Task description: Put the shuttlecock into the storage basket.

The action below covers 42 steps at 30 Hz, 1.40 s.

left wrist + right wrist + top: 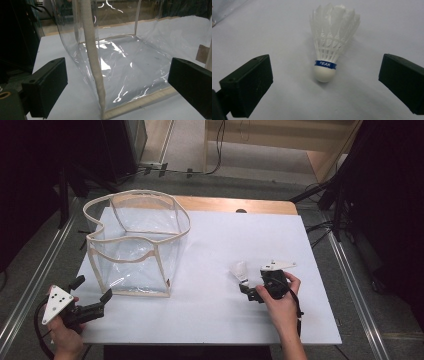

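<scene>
A white feather shuttlecock (330,46) with a blue band lies on the white table, cork end toward my right gripper (325,85). That gripper's jaws stand wide apart on either side of it and touch nothing. In the high view the shuttlecock (240,269) lies just left of the right gripper (246,287). A clear plastic bag (136,242) with cream trim stands open at the table's left. My left gripper (91,289) rests open by the bag's near left corner; in its own view the left gripper (115,87) faces the bag's trimmed corner edge (93,60).
The white table top (215,320) has free room in the middle and along the front. A wooden strip (235,204) runs along the far edge. Dark stands and cables surround the table on the floor.
</scene>
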Each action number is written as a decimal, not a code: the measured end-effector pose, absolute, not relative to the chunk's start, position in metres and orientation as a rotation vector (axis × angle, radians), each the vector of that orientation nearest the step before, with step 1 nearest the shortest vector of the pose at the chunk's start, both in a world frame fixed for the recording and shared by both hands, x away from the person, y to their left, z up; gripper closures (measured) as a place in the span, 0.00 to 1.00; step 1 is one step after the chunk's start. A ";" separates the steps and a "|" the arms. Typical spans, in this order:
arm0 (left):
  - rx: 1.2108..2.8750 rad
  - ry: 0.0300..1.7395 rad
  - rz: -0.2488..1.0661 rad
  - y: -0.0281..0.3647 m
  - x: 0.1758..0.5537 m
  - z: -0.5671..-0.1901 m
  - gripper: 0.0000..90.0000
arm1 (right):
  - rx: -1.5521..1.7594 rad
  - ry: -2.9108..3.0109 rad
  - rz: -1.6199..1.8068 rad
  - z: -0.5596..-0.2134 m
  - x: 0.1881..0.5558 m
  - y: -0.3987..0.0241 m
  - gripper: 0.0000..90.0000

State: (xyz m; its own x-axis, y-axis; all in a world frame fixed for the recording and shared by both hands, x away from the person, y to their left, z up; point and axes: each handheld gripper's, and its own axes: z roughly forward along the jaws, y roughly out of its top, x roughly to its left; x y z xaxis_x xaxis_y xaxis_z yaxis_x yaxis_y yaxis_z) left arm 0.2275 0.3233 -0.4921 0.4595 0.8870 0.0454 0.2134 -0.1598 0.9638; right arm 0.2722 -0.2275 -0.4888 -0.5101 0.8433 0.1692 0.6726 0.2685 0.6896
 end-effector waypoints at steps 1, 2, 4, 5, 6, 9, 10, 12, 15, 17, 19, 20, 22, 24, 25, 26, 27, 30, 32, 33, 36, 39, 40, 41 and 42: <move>1.652 0.966 0.797 0.323 0.227 -0.492 0.04 | 1.414 2.315 1.064 -0.490 0.272 -0.226 0.00; 1.653 0.967 0.797 0.324 0.227 -0.492 0.04 | 1.414 2.321 1.052 -0.491 0.272 -0.224 0.00; 1.651 0.966 0.796 0.324 0.228 -0.492 0.04 | 1.416 2.325 1.038 -0.492 0.272 -0.223 0.00; 1.650 0.966 0.795 0.324 0.228 -0.492 0.04 | 1.420 2.319 1.026 -0.493 0.271 -0.221 0.12; 1.650 0.966 0.795 0.324 0.228 -0.492 0.04 | 1.422 2.315 1.021 -0.494 0.271 -0.222 0.13; 1.650 0.965 0.796 0.324 0.228 -0.492 0.04 | 1.437 2.326 1.013 -0.496 0.272 -0.221 0.15; 1.650 0.965 0.796 0.324 0.228 -0.492 0.04 | 1.437 2.326 1.013 -0.496 0.272 -0.221 0.15; 1.649 0.966 0.796 0.324 0.228 -0.492 0.04 | 1.444 2.322 1.006 -0.497 0.272 -0.221 0.22; 1.649 0.967 0.797 0.324 0.228 -0.492 0.04 | 1.470 2.297 0.992 -0.499 0.273 -0.218 0.36; 1.651 0.966 0.798 0.323 0.228 -0.492 0.04 | 1.480 2.276 0.966 -0.501 0.273 -0.215 0.44; 1.652 0.966 0.799 0.323 0.228 -0.492 0.04 | 1.497 2.269 0.940 -0.502 0.274 -0.213 0.52; 1.652 0.967 0.798 0.323 0.227 -0.492 0.04 | 1.502 2.272 0.932 -0.503 0.274 -0.212 0.53; 1.651 0.966 0.797 0.324 0.227 -0.492 0.04 | 1.488 2.284 0.921 -0.503 0.274 -0.210 0.55; 1.652 0.966 0.797 0.323 0.227 -0.492 0.04 | 1.494 2.288 0.907 -0.504 0.274 -0.207 0.58; 1.652 0.966 0.797 0.323 0.227 -0.492 0.04 | 1.491 2.290 0.901 -0.505 0.275 -0.206 0.59; 1.652 0.966 0.797 0.323 0.227 -0.492 0.04 | 1.490 2.295 0.889 -0.506 0.275 -0.205 0.62; 1.653 0.966 0.797 0.323 0.227 -0.492 0.04 | 1.485 2.300 0.882 -0.507 0.276 -0.205 0.65; 1.651 0.966 0.798 0.324 0.227 -0.492 0.04 | 1.479 2.303 0.876 -0.508 0.276 -0.206 0.69; 1.652 0.967 0.799 0.323 0.227 -0.492 0.04 | 1.478 2.307 0.888 -0.508 0.277 -0.207 0.70; 1.652 0.967 0.800 0.323 0.227 -0.492 0.04 | 1.474 2.309 0.887 -0.508 0.277 -0.207 0.69; 1.651 0.967 0.799 0.323 0.227 -0.492 0.04 | 1.465 2.311 0.893 -0.507 0.276 -0.207 0.70; 1.650 0.967 0.799 0.323 0.227 -0.492 0.04 | 1.446 2.309 0.900 -0.504 0.276 -0.205 0.70; 1.652 0.967 0.799 0.323 0.227 -0.492 0.04 | 1.442 2.309 0.902 -0.504 0.276 -0.204 0.70; 1.652 0.968 0.799 0.322 0.227 -0.492 0.04 | 1.441 2.309 0.909 -0.503 0.275 -0.204 0.70; 1.654 0.969 0.802 0.322 0.227 -0.492 0.04 | 1.438 2.308 0.914 -0.502 0.275 -0.204 0.70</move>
